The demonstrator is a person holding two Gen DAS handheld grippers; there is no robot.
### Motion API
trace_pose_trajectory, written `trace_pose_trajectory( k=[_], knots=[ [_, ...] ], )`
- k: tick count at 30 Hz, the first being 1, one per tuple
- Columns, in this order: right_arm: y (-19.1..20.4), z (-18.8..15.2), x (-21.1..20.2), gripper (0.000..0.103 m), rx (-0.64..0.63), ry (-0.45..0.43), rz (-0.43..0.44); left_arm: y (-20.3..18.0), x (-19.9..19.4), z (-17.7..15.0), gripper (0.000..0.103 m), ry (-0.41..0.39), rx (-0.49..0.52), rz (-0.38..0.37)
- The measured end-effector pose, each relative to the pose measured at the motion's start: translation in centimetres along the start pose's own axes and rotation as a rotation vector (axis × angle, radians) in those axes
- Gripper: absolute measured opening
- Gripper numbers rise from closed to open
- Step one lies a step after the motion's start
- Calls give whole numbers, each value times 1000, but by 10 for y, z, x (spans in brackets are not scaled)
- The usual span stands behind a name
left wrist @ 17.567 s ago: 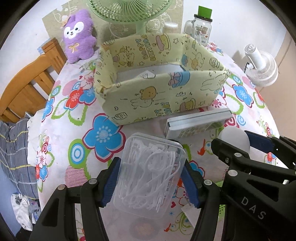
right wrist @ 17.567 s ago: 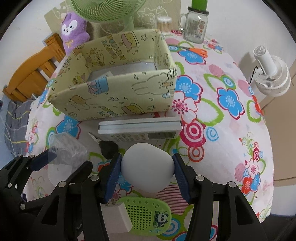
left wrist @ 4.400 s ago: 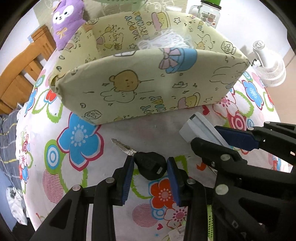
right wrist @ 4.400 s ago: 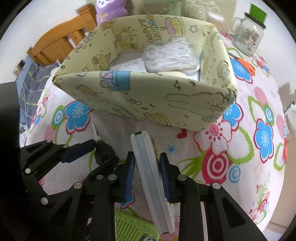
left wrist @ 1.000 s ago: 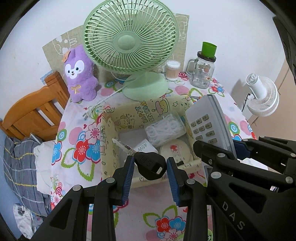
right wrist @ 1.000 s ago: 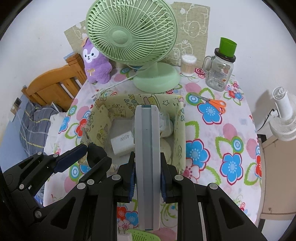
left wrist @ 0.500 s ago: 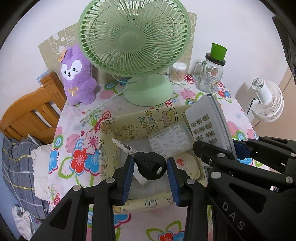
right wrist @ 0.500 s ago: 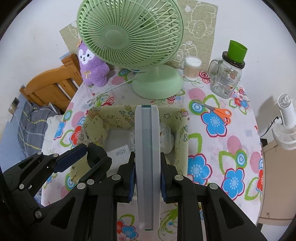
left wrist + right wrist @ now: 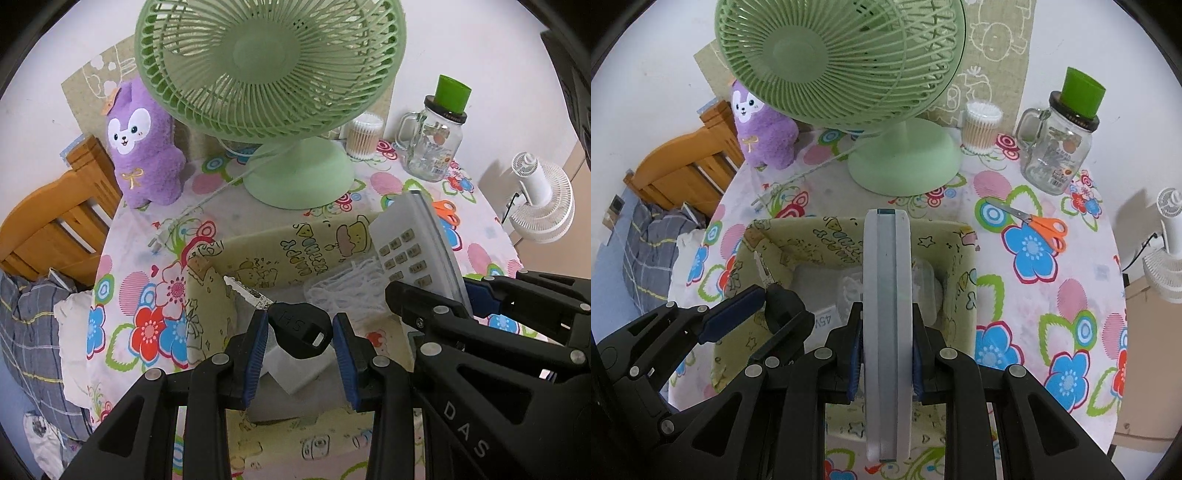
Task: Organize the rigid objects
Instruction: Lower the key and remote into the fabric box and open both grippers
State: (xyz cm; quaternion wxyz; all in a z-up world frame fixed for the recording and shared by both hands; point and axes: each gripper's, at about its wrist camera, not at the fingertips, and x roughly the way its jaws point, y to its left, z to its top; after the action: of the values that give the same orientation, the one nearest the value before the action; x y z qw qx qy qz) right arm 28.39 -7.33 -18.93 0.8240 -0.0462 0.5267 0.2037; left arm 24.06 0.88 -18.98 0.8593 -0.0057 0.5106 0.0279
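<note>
From the left wrist view, the left gripper [image 9: 300, 334] had its blue pads clamped on the black head of a car key [image 9: 301, 328], the metal blade sticking up and to the left. It hung over the open yellow fabric box [image 9: 210, 291], whose near wall crossed the bottom of the frame. Inside lay a clear case of white floss picks [image 9: 343, 284] and a small white carton [image 9: 295, 369] right under the key. To the right, the right gripper [image 9: 458, 291] held a white calculator [image 9: 413, 247], keys facing this camera, tilted over the box. Behind stood a big green fan [image 9: 273, 70], a purple plush [image 9: 144, 140], a cotton-swab pot [image 9: 364, 134] and a glass mug jar [image 9: 436, 144].

From the right wrist view, the right gripper [image 9: 886, 363] was pinched tight on the calculator [image 9: 886, 314], seen edge-on and upright, blocking the middle of the box [image 9: 960, 280]. The left gripper [image 9: 764, 306] came in at lower left with the key [image 9: 779, 304] above the box's left corner. Orange scissors [image 9: 1038, 225] lay on the flowered tablecloth [image 9: 1071, 314], well clear of the box.
</note>
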Motion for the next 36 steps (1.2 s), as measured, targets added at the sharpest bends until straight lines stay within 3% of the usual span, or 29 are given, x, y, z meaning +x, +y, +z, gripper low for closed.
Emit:
trace_pose_trajectory(
  k=[17, 27, 36],
  knots=[
    [-4, 5, 26, 24, 3, 42, -11, 0, 23, 3, 41, 24, 16, 5],
    [-5, -4, 34, 25, 21, 57, -9, 0, 29, -3, 50, 47, 36, 54],
    [-11, -7, 34, 27, 50, 68, -60, -3, 30, -4, 60, 56, 39, 73]
  ],
)
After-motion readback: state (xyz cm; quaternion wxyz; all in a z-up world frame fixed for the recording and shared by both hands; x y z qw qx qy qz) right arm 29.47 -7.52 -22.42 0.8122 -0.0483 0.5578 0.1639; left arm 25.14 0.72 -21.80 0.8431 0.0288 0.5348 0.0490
